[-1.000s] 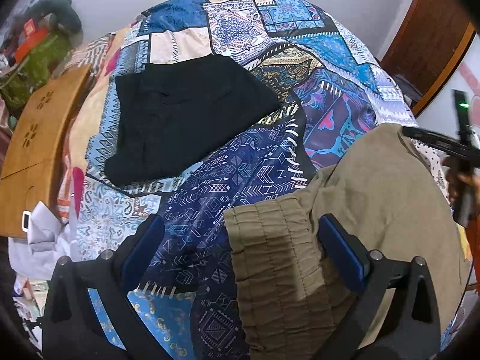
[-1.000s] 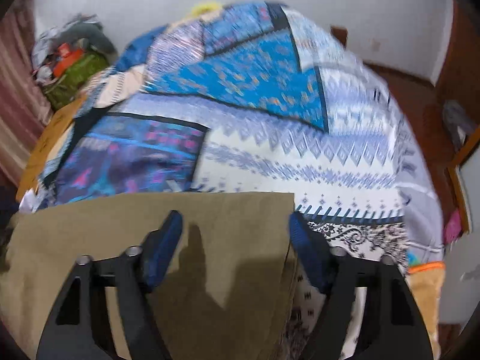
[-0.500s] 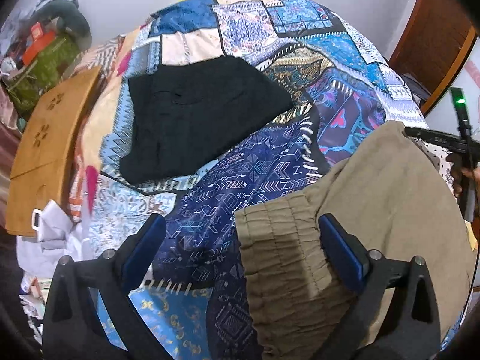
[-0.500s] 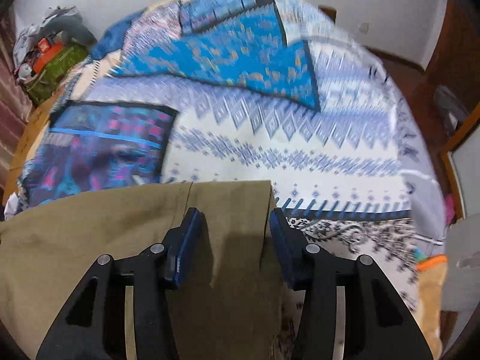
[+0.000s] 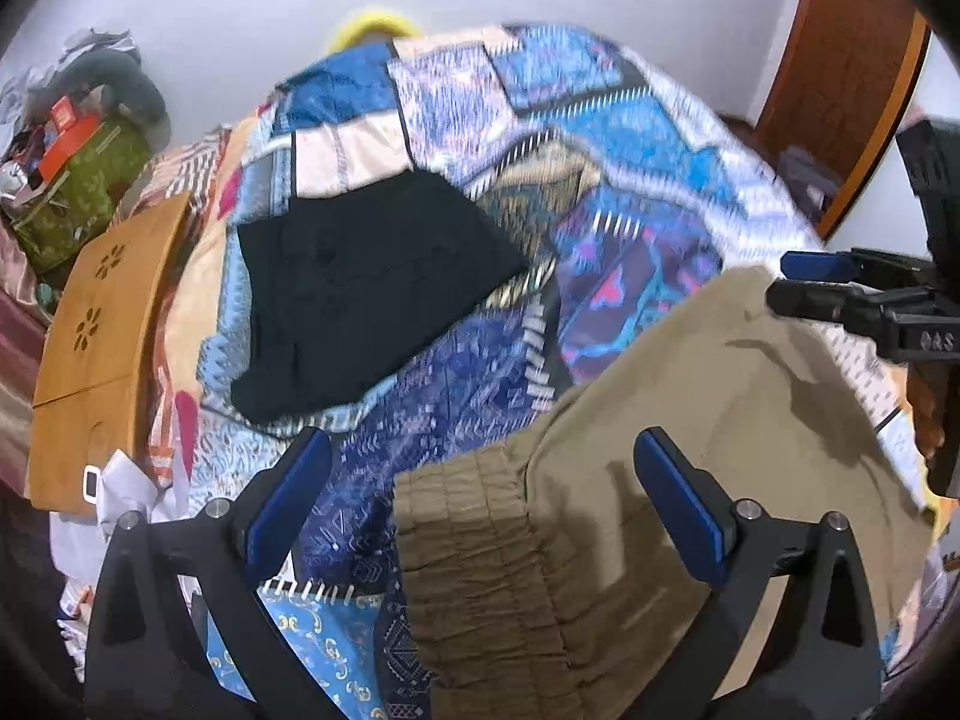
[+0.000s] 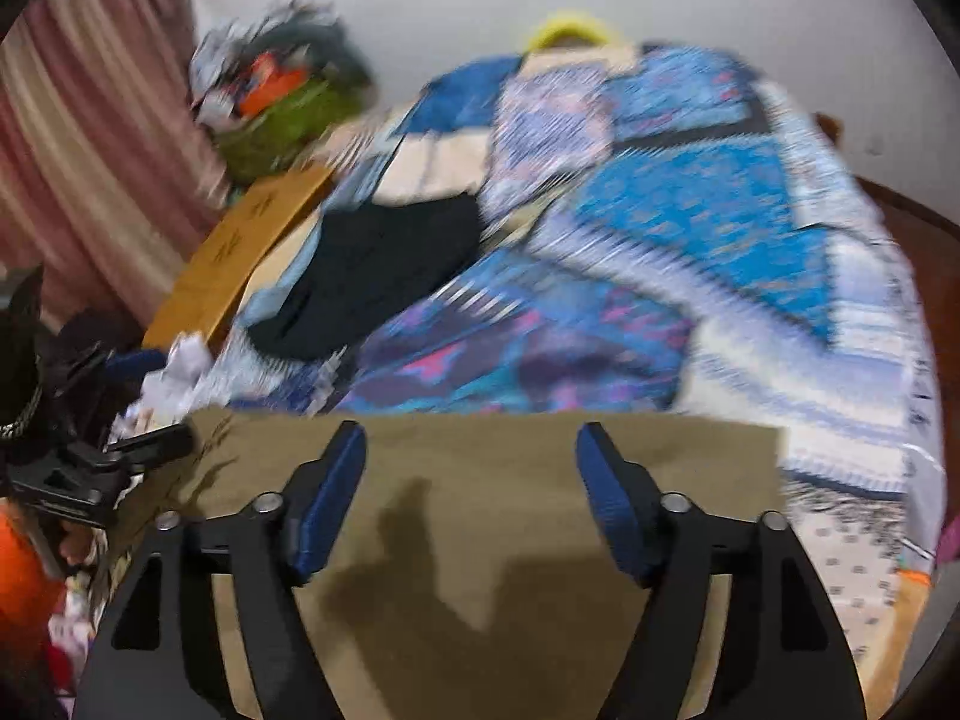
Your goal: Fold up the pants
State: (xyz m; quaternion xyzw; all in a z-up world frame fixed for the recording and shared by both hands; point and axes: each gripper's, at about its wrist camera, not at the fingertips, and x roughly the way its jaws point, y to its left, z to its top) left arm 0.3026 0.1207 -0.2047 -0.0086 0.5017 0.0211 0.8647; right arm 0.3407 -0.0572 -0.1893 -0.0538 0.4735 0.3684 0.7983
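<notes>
Olive-brown pants (image 5: 690, 420) lie flat on a patchwork bedspread (image 5: 456, 360), their gathered elastic waistband (image 5: 480, 540) nearest the left wrist camera. My left gripper (image 5: 480, 480) hangs open just above the waistband, its blue pads wide apart and touching nothing. At the far end of the pants, my right gripper (image 5: 801, 285) shows at the right edge of the left wrist view. In the blurred right wrist view my right gripper (image 6: 474, 480) hovers over the pants (image 6: 480, 588). Its jaws are opening, and no cloth is pinched between the pads.
A folded black garment (image 5: 360, 300) lies further up the bed. A wooden lap table (image 5: 96, 336) and a green bag (image 5: 78, 192) with clutter stand off the left side. A brown door (image 5: 840, 72) is at the back right. A pink curtain (image 6: 78, 168) hangs left.
My right gripper narrowed over the pants' corner, then spread wide. It swung left, so the black garment and wooden table came into its view. The left gripper lifted slightly and stayed open.
</notes>
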